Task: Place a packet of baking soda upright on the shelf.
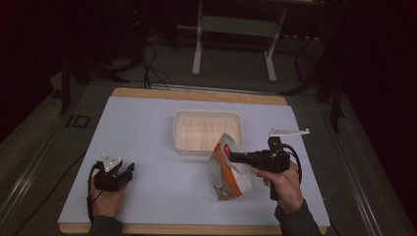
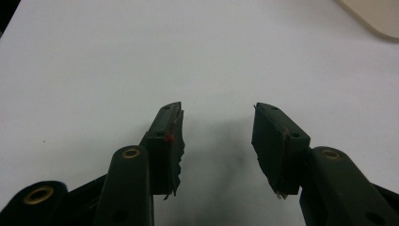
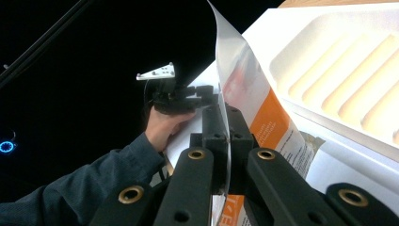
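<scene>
A wide white sheet point(image 1: 147, 147) covers most of the wooden table point(image 1: 196, 94), and the room around it is dark. Toward the far middle of the sheet sits a shallow cream tray point(image 1: 208, 130) with ridges running along its floor; in the right gripper view the same tray point(image 3: 339, 70) lies close at the right, its ribbed floor bare. Just in front of the tray's near right corner a white and orange bag point(image 1: 227, 169) is held up off the sheet, its top edge overlapping the tray's near rim as seen from above and its bottom hanging down close to the sheet. The right gripper point(image 1: 233, 157) reaches in from the right, level and pointing left, and its jaws are clamped on the bag's upper edge; in its own view the right gripper point(image 3: 226, 117) has both jaws pressed together on the thin edge of the bag point(image 3: 263, 108), which stands up between them and curls overhead. The right hand point(image 1: 284, 184) grips the handle from below. Well apart, at the near left corner of the sheet, the left gripper point(image 1: 129, 169) rests low in the left hand point(image 1: 105, 196), pointing right. In its own view the left gripper point(image 2: 217, 127) has its jaws spread wide, with just bare white sheet between them.
</scene>
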`<action>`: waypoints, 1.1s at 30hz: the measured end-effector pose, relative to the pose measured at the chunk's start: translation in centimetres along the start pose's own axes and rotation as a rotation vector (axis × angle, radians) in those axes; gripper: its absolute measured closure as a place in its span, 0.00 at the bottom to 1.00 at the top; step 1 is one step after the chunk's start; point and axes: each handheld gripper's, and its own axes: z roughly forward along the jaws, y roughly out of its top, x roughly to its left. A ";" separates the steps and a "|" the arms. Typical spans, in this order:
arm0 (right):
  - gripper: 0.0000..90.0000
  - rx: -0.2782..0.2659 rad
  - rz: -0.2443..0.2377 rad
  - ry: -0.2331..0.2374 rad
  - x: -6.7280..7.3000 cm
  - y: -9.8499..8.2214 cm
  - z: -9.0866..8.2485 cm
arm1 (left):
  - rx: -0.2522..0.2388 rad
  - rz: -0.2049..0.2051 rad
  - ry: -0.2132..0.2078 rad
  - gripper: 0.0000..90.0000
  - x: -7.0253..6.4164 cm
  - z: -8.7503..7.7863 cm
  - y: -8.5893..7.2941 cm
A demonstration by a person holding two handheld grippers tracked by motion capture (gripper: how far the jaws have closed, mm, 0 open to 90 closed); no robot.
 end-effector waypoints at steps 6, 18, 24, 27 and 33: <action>1.00 -0.003 -0.001 -0.007 0.0 0.3 0.1 | 0.001 0.002 -0.001 0.59 0.0 0.0 0.0; 1.00 -0.015 0.001 -0.017 0.1 1.2 0.1 | 0.002 0.002 0.001 0.59 0.0 0.0 0.0; 1.00 -0.029 -0.001 -0.029 0.1 1.6 0.0 | 0.003 0.002 0.002 0.59 0.0 0.0 0.0; 1.00 -0.034 0.002 -0.040 0.1 1.7 0.1 | 0.003 0.003 0.002 0.59 0.0 0.0 0.0; 1.00 -0.048 0.009 -0.055 0.0 2.3 0.2 | 0.004 0.003 0.000 0.59 0.0 0.0 0.0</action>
